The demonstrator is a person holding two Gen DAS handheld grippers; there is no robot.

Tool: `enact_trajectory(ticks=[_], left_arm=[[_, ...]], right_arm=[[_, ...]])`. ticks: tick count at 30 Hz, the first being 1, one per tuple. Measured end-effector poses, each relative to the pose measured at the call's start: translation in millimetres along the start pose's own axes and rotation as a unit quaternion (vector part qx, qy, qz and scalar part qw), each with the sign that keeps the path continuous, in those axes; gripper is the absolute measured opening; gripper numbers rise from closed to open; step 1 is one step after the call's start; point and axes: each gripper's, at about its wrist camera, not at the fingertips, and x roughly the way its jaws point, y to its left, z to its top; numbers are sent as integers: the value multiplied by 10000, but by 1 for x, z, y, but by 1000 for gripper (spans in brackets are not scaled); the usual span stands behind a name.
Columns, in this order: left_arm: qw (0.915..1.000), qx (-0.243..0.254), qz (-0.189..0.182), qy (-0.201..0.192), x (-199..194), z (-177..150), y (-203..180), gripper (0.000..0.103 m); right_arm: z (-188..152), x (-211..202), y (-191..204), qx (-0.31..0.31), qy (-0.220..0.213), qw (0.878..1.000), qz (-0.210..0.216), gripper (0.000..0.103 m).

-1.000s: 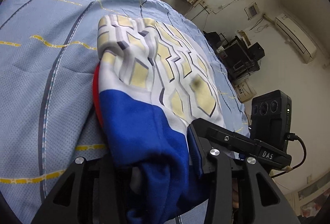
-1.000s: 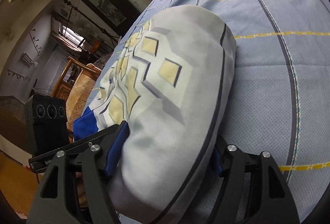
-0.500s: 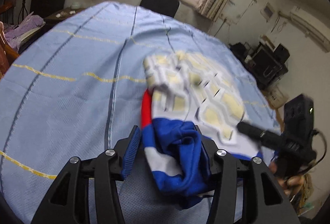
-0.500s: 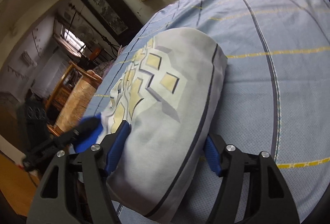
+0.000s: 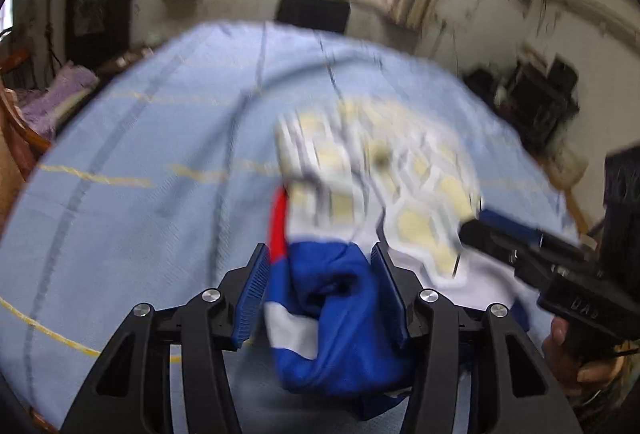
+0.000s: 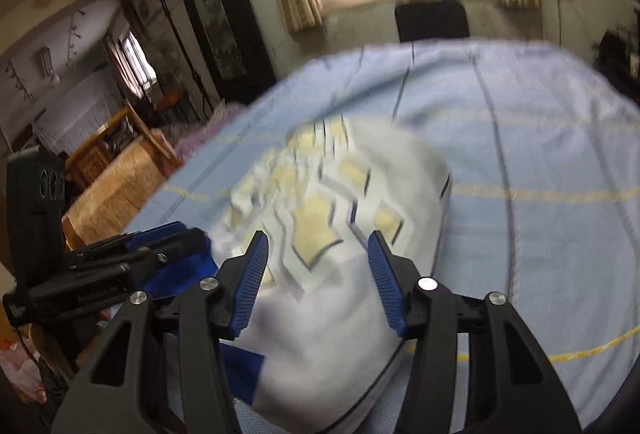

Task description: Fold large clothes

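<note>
A folded garment (image 5: 380, 186), white with yellow and grey shapes and a blue and red end, lies on the light blue bedsheet (image 5: 140, 214). My left gripper (image 5: 320, 254) has the bunched blue end between its pads, and the cloth touches both. In the right wrist view the white fold (image 6: 320, 202) spreads under and past my right gripper (image 6: 318, 238). Its jaws are closing above the fold and the pads do not pinch it. Each gripper shows at the edge of the other's view: the right gripper (image 5: 520, 246), gripped by a hand (image 5: 592, 366), and the left gripper (image 6: 160, 246).
The sheet (image 6: 540, 234) runs far beyond the garment on all sides. A black chair back (image 6: 432, 22) stands at the bed's far edge under the window. Wooden furniture (image 6: 108, 162) is off to the left, dark equipment (image 5: 540, 94) to the right, and purple cloth (image 5: 60, 94) by the bed's left edge.
Both grippers have lifted and tilted up, so more of the room shows. The right jaws have narrowed and now sit over the fold instead of around it. The left jaws are slightly wider.
</note>
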Motion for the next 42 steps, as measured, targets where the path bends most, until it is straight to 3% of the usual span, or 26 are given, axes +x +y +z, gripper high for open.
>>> enact_trajectory(ticks=[3, 8, 12, 16, 26, 32, 36, 42], left_arm=[[9999, -129, -39, -22, 13, -9, 2, 55], [9997, -239, 62, 80, 3, -8, 4, 55], [9996, -147, 176, -175, -31, -15, -7, 55], [9975, 14, 384, -589, -71, -28, -23, 72], [9776, 457, 1062, -1761, -164, -61, -70, 98], [9612, 758, 1414, -2243, -186, -73, -93, 99], [9619, 881, 1502, -2108, -176, -71, -96, 99], [9659, 802, 1567, -1897, -156, -68, -86, 99]], right_arm=[[-9, 8, 0, -134, -50, 9997, -212, 52], [-8, 2, -3, 143, -1, 9998, -115, 52], [-17, -27, 6, 118, -18, 9998, -166, 72], [-30, -63, 21, -16, -224, 9994, -252, 76], [-51, -160, 57, -248, -1099, 9933, -244, 93], [-60, -196, 77, -497, -1527, 9866, -282, 98], [-61, -199, 80, -593, -1639, 9838, -429, 98], [-56, -175, 68, -392, -1339, 9891, -467, 98]])
